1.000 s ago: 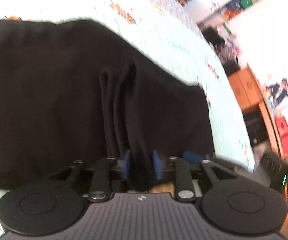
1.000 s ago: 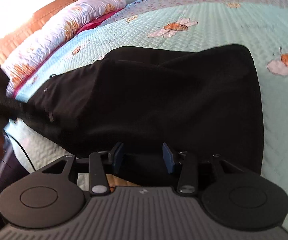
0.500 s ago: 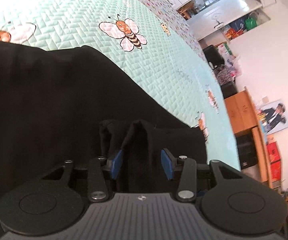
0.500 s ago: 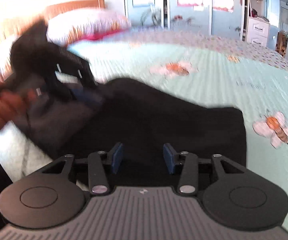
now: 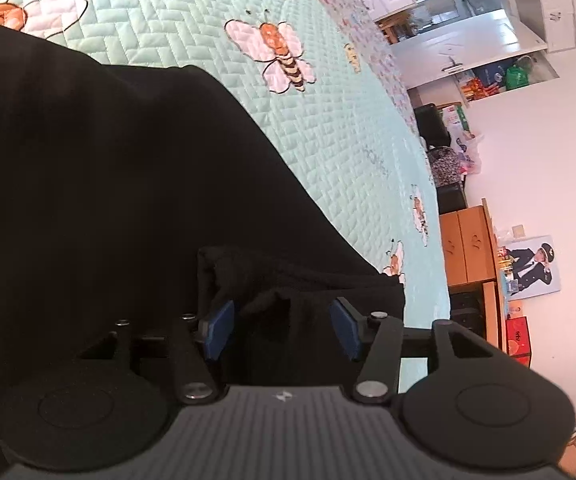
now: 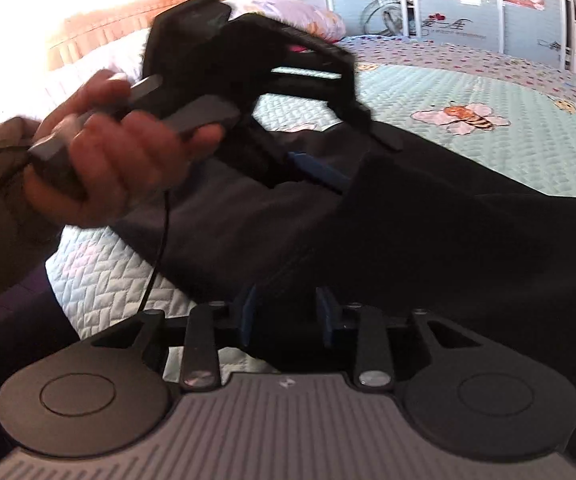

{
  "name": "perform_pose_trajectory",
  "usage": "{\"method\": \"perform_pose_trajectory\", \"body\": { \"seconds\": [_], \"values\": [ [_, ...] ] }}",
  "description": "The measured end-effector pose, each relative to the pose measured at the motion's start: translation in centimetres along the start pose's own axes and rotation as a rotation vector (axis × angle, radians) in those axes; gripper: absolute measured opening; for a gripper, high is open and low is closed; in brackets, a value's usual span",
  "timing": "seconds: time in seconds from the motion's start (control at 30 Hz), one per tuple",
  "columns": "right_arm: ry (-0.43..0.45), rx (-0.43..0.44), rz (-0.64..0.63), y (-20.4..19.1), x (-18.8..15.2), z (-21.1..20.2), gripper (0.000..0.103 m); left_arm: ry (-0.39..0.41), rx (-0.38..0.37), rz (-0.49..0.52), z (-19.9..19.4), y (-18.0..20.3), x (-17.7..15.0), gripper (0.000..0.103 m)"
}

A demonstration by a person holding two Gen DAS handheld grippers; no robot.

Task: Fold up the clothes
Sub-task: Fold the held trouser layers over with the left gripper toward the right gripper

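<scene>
Left claw [image 5: 282,330] has just been opening, black garment [image 5: 108,200] loose between.

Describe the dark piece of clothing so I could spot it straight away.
Start at the big bed with the pale green quilt printed with cartoon bees. Spread flat across it lies the black garment, with one folded corner bunched near the bed's edge. It is the only plain, dark thing on that bright patterned quilt.
</scene>
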State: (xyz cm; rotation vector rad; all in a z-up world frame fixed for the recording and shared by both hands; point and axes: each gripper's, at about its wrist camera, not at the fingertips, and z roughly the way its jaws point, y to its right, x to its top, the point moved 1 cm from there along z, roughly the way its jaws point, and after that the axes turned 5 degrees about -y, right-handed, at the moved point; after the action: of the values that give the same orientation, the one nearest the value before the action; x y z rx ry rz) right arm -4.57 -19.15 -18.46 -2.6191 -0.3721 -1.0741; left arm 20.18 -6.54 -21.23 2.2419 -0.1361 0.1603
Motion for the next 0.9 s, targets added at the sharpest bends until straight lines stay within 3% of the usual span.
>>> {"method": "perform_pose_trajectory", "body": {
  "seconds": [0.17, 0.4, 0.63, 0.8, 0.9],
  "values": [
    [-0.011, -0.022, -0.048, -0.3, 0.0, 0.9, 0.035, -0.008, -0.011, -0.061, 0.2, -0.8, 0.3, 0.057],
    [-0.01, -0.014, -0.046, 0.0, -0.1, 1.3, 0.036, -0.037, -0.106, -0.095, -0.7, -0.8, 0.6, 0.057],
    [-0.008, -0.012, -0.05, 0.0, 0.0, 1.4, 0.037, -0.078, 0.015, -0.022, -1.7, 0.4, 0.0, 0.057],
    [-0.008, -0.011, -0.046, 0.0, 0.0, 1.6, 0.037, -0.036, -0.031, -0.01, -3.5, 1.3, -1.0, 0.057],
    [-0.009, -0.009, -0.047, 0.0, 0.0, 1.7, 0.04, -0.052, -0.061, 0.017, -3.2, 2.0, -1.3, 0.059]
  ]
}}
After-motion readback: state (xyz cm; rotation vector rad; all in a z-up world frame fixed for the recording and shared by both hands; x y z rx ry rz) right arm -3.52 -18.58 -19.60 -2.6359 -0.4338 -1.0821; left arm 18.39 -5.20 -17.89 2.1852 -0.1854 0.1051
